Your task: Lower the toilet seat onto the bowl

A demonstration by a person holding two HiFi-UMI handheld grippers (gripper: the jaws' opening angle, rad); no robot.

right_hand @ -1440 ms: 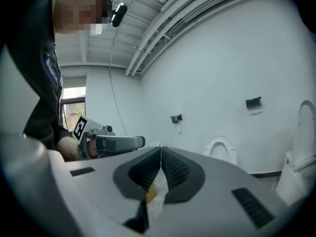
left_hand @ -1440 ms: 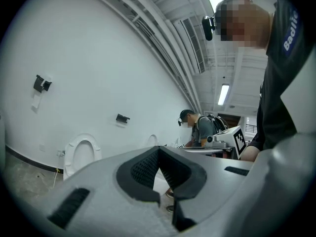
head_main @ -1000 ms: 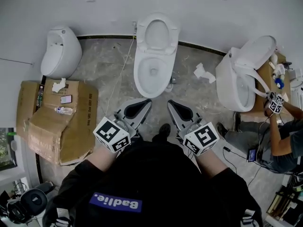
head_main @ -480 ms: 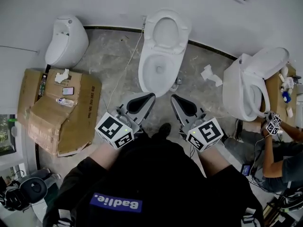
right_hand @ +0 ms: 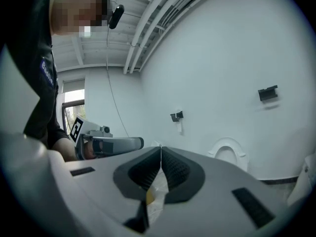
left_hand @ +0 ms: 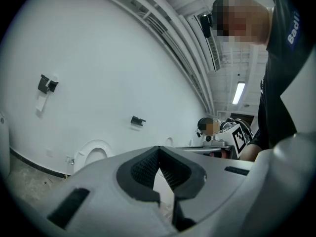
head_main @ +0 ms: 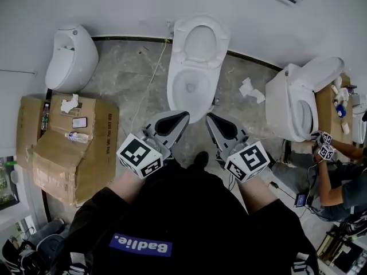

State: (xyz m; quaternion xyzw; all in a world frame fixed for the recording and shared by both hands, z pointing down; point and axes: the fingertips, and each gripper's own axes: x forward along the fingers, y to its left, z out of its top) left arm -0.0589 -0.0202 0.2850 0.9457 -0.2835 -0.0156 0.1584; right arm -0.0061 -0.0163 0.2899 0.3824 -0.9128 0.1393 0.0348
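Note:
The white toilet (head_main: 194, 90) stands against the far wall, straight ahead of me. Its seat (head_main: 201, 42) is raised and leans back against the wall; it also shows in the left gripper view as the seat (left_hand: 97, 153) and in the right gripper view as the seat (right_hand: 228, 152). My left gripper (head_main: 184, 115) and right gripper (head_main: 209, 117) hover side by side just in front of the bowl's near rim, apart from it. Both are shut with nothing between their jaws, as the left gripper (left_hand: 158, 147) and right gripper (right_hand: 160, 147) views show.
A white urinal-like fixture (head_main: 70, 59) stands at the left, with flattened cardboard (head_main: 69, 148) holding small items below it. At the right, a person (head_main: 338, 176) works at a second toilet (head_main: 298, 99). Crumpled paper (head_main: 250, 89) and a thin cable (head_main: 146, 93) lie on the floor.
The head view has shifted slightly. Both grippers stay shut and have edged a little nearer the bowl. The seat is still raised.

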